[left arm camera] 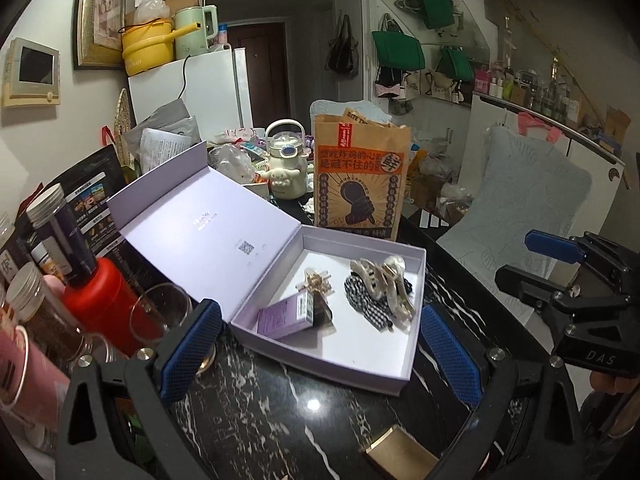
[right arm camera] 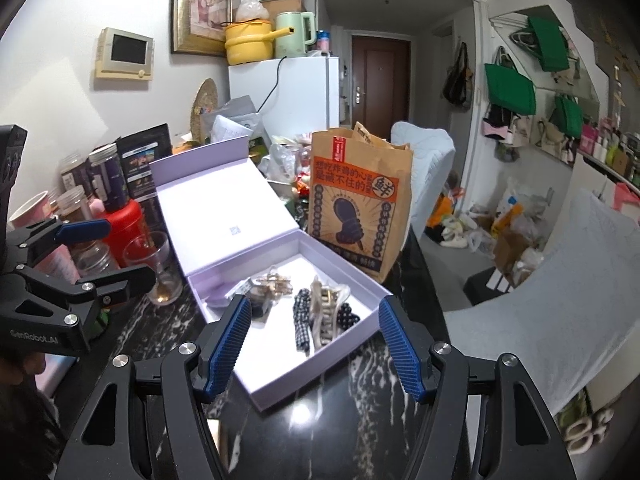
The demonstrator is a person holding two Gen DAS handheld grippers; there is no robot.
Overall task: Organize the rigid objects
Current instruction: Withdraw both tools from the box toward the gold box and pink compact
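1. We hold our left gripper [left arm camera: 316, 356] just in front of the lavender box [left arm camera: 404, 360], fingers wide apart, gripping nothing.
2. Our right gripper [right arm camera: 312, 348] hovers at the box's near edge, likewise spread and bare.
3. Inside the box lie a cream hair claw [left arm camera: 384, 284], a checked scrunchie [left arm camera: 362, 304] and a small purple carton [left arm camera: 286, 314].
4. Behind the box stands a paper bag [left arm camera: 360, 180].

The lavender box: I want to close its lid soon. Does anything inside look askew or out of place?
Nothing looks damaged or spilled in the lavender box. The small purple carton lies tipped on its side, and the beige claw clip rests on the checkered hair tie.
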